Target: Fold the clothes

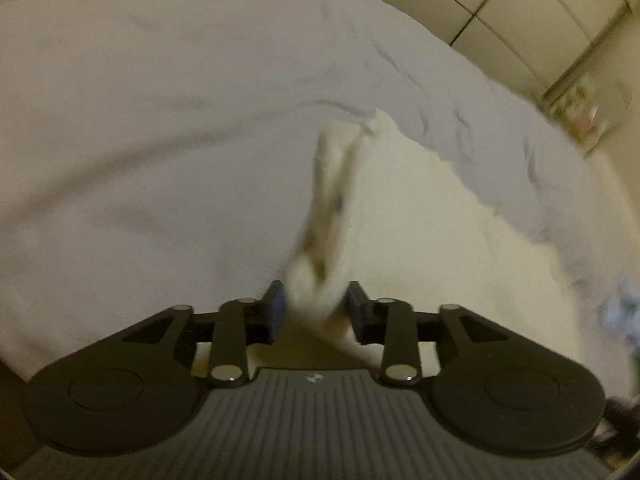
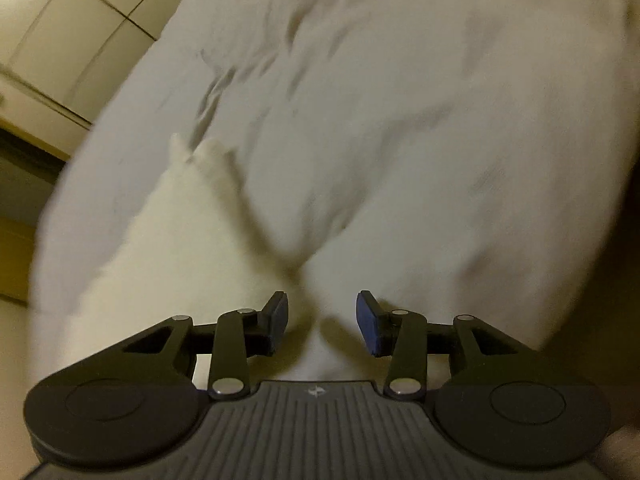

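Left tool (image 1: 316, 304): nearest in its view; jaws clenched on a bunched edge of the garment (image 1: 420, 208), white cloth filling the gap between the pads.
Right tool (image 2: 322, 314): jaws parted around a pinched ridge of cloth; the pads seem not to touch it, though blur makes this uncertain; judged released.
Garment: white, soft, spread from both tools outward across the bed; one corner stands up in a small peak at its far edge (image 2: 188, 152).
Bed (image 1: 160, 100): pale sheet, creased, beneath and beyond the garment.
Tiled wall (image 1: 500, 8): farthest, beyond the bed.
Step in hand, as judged: taking hold of the near edge at two points before a fold; done well, the right tool closes squarely on the ridge before any lift, both tools rise level and keep the edge taut, so the cloth does not sag or twist.
View differences: left wrist alone shows a firm grasp and blurred clutter by the wall (image 1: 588, 112); right wrist alone shows the ungripped ridge.
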### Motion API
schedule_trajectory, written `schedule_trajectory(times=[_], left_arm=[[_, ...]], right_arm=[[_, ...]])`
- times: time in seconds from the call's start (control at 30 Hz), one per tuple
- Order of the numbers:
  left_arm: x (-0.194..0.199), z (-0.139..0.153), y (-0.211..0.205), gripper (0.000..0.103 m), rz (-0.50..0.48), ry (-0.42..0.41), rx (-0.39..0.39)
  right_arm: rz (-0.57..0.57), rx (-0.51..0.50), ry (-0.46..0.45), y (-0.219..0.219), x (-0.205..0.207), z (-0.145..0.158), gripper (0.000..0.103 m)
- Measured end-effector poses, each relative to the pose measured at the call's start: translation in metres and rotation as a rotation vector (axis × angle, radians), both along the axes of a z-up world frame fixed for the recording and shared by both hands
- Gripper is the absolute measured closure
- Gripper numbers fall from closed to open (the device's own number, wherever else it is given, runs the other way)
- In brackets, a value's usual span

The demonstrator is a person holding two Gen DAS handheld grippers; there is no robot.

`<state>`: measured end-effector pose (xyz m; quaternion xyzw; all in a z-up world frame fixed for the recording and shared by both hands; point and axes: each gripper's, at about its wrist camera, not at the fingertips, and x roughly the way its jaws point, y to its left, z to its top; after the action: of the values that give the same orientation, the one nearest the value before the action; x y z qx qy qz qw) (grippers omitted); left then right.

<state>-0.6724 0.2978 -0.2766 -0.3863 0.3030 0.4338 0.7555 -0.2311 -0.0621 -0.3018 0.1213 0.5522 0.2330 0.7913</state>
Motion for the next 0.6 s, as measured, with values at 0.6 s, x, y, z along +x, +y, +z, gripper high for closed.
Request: schedule_trajectory(times=[0.6], left_arm=[[0.137, -0.059, 0.066, 0.076, -0.453, 0.091, 0.389]], right_arm=[[0.508, -0.106, -0.528, 0.151, 0.023, -0.050, 0.085]])
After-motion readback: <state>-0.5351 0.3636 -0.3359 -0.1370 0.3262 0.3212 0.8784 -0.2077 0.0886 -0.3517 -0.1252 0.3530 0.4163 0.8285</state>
